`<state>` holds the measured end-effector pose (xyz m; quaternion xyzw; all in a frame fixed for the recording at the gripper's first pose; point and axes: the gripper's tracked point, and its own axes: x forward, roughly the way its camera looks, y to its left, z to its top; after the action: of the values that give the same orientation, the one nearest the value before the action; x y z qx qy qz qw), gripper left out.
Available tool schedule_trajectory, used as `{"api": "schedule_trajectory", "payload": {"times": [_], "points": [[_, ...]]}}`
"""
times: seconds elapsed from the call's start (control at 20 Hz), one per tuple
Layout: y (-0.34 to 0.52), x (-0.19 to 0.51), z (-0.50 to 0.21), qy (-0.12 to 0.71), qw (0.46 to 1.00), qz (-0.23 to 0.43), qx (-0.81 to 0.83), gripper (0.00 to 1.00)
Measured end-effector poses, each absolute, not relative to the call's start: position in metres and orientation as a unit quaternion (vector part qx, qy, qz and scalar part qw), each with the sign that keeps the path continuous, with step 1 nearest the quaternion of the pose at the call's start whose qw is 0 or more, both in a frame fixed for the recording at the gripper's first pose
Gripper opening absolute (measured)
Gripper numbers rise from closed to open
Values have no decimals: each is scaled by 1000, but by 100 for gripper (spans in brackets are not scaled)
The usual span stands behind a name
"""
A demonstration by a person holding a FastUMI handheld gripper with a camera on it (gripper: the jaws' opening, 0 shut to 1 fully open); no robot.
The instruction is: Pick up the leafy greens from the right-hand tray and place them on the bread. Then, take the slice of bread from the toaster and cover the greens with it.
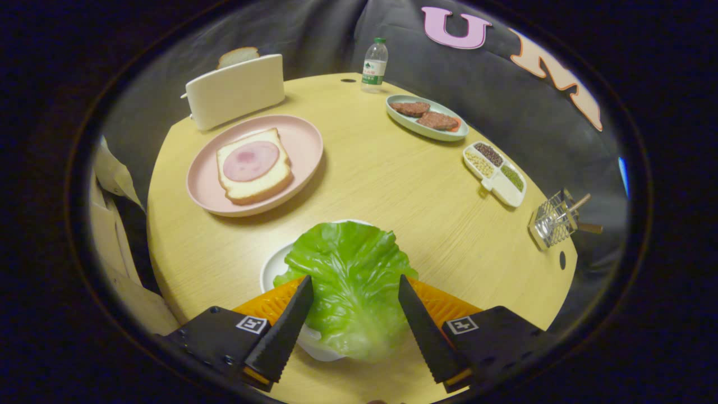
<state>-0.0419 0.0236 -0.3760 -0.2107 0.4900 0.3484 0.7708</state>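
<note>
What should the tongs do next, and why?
Probably close on the lettuce leaf. The tongs stand open with the leaf lying between the two fingers, not yet pressed, and the bread with ham waits uncovered on the pink plate.

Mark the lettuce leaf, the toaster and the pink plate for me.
lettuce leaf (pixel 350 275): gripper view, middle of the leaf, between the open fingers.
toaster (pixel 235 92): gripper view, its broad side.
pink plate (pixel 303 140): gripper view, bare part beside the bread.

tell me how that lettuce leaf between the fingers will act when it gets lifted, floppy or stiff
The lettuce leaf looks thin and crinkled, so it will probably flop and droop. It seems light, overhanging the white dish without tipping it. Its glossy surface may slip, and the gripper is open around it, so pinch firmly.
</note>
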Motion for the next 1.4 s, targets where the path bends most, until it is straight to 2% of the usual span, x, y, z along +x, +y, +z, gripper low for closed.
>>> {"api": "schedule_trajectory", "payload": {"times": [0.15, 0.2, 0.65, 0.7, 0.85, 1.1, 1.4], "points": [[28, -52, -384, 518, 756, 354, -187, 99], [28, -52, -383, 524, 754, 353, -180, 95], [32, -63, -383, 548, 741, 351, -166, 22], [33, -67, -383, 551, 737, 354, -166, 21], [37, -69, -378, 539, 739, 364, -176, 4], [35, -65, -357, 528, 753, 351, -179, 4], [65, -65, -316, 498, 766, 369, -170, 4]]}}
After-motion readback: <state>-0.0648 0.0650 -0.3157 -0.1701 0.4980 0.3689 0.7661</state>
